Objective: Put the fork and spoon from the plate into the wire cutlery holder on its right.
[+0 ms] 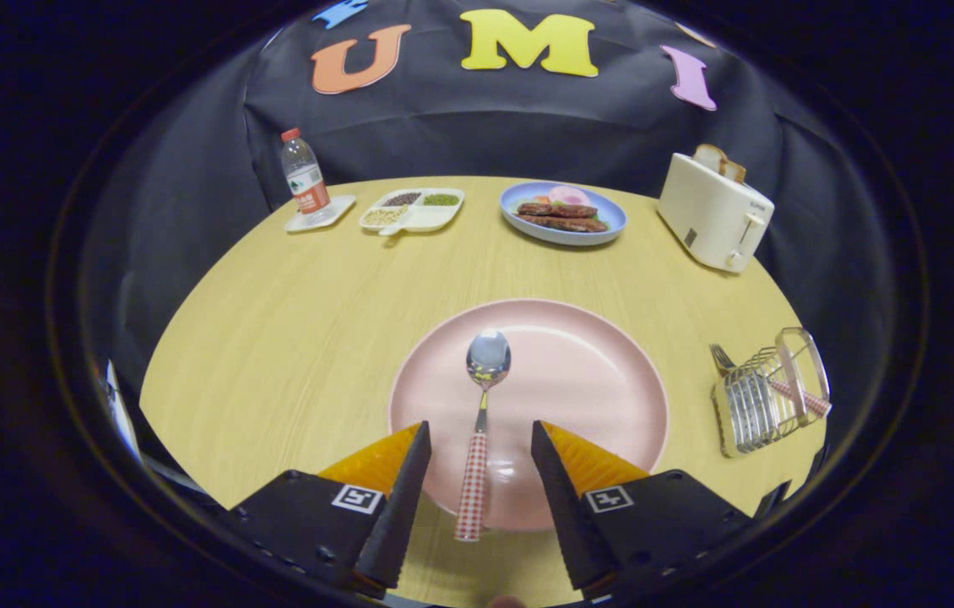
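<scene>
A pink plate (595, 371) lies on the wooden table just ahead of my fingers. On it rests a spoon (481, 414) with a steel bowl pointing away and a red-checked handle that runs back over the plate's near rim, between my fingers. My gripper (479, 435) is open, one finger on each side of the handle, not touching it. To the right of the plate stands the wire cutlery holder (768, 393). The fork (760, 376) lies in it, tines sticking out on the plate's side, its red-checked handle poking out the far end.
At the back of the table (291, 321) stand a water bottle (304, 176) on a white coaster, a white divided dish (414, 209) of grains, a blue plate of food (563, 213) and a cream toaster (713, 211) with bread in it.
</scene>
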### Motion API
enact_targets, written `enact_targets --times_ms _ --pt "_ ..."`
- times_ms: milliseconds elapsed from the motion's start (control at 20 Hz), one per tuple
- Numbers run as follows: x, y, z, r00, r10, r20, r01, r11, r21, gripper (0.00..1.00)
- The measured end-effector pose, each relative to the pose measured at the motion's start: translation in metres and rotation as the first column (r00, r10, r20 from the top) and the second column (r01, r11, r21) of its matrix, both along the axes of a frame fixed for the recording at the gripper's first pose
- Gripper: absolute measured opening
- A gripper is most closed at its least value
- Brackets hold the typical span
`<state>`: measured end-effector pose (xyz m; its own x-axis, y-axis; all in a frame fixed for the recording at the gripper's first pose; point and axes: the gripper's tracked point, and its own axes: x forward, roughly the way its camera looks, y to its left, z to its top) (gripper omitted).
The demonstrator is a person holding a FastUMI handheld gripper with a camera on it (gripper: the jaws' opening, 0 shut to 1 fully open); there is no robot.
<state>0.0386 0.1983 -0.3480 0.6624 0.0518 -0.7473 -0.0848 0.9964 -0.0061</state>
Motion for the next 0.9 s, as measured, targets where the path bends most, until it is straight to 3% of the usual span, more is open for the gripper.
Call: enact_targets --times_ms 150,350,450,500,700,900 --pt "0.003 -0.004 -0.017 0.997 -0.047 -0.054 0.047 0.999 -0.003 0.54" --pt "0.004 -0.011 -0.024 0.992 -0.086 -0.087 0.084 0.996 -0.025 0.15" --pt "0.004 -0.014 -0.023 0.992 -0.084 -0.092 0.082 0.996 -0.029 0.13" --pt "0.003 -0.016 -0.022 0.991 -0.086 -0.1 0.082 0.996 -0.038 0.03" --pt "-0.004 -0.024 -0.013 0.99 -0.038 -0.135 0.03 0.998 -0.061 0.03" --pt "-0.013 -0.042 0.026 0.987 -0.035 -0.159 0.032 0.999 -0.017 0.03"
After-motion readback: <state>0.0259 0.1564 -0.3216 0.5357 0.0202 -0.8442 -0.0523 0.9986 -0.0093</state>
